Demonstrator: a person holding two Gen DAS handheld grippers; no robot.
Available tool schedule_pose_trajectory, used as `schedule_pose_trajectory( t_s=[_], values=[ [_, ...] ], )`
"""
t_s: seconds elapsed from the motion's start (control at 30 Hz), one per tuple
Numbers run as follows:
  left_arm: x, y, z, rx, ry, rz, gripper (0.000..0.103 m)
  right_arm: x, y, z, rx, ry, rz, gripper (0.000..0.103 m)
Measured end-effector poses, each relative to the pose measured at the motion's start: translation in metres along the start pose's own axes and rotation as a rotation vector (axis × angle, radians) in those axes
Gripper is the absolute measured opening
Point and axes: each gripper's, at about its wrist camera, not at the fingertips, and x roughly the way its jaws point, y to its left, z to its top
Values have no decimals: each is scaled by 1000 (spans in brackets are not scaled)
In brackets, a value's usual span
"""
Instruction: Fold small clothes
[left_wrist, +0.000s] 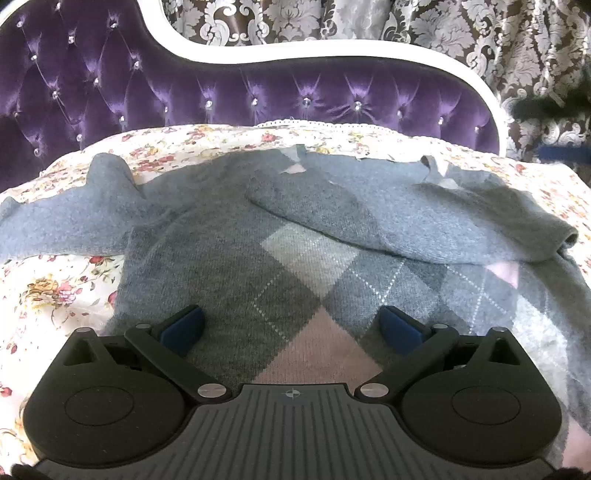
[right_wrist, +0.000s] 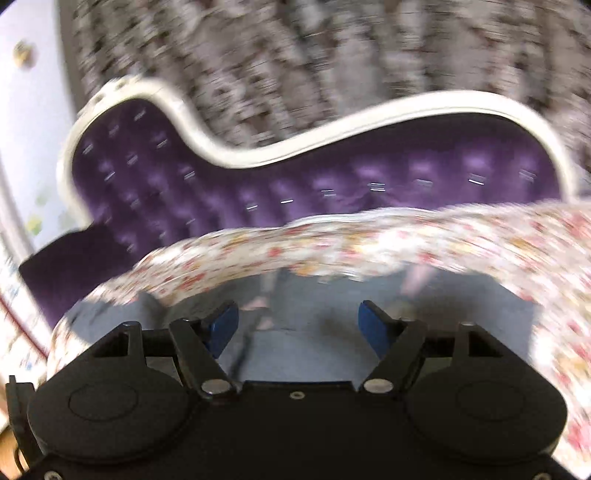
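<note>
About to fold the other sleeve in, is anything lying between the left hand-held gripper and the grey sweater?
Nothing visible. The left hand-held gripper hangs open directly over the grey sweater, with only knit between its blue pads.

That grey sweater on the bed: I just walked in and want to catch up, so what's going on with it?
A person is folding the grey argyle sweater on the floral bedspread with two grippers. One sleeve already lies folded across the chest; the other sleeve is still spread out to the side. The left hand-held gripper hovers open over the sweater's lower front, gripping nothing. The right hand-held gripper is also open and empty; its view is motion-blurred.
</note>
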Motion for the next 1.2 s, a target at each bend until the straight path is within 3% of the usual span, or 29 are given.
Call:
schedule_pose_trajectory(
  t_s=[0.23, 0.47, 0.73, 0.87, 1.07, 1.2],
  values=[
    [-2, 9, 20, -21, 76, -33, 100, -35, -32, -45, 145, -18, -146, 75],
    [-17, 21, 63, -102, 34, -88, 100, -41, 2, -78, 90, 1, -227, 75],
    [31, -17, 92, 61, 69, -23, 100, -37, 33, -91, 33, -19, -215, 75],
    [65, -26, 89, 103, 135, 34, 87, -40, 27, -93, 47, -14, -212, 75],
    [71, 21, 85, -4, 146, 94, 89, -48, 17, -93, 39, -7, -240, 75],
    [62, 62, 78, -108, 159, 62, 89, -50, 8, -90, 48, -1, -255, 75]
  ],
)
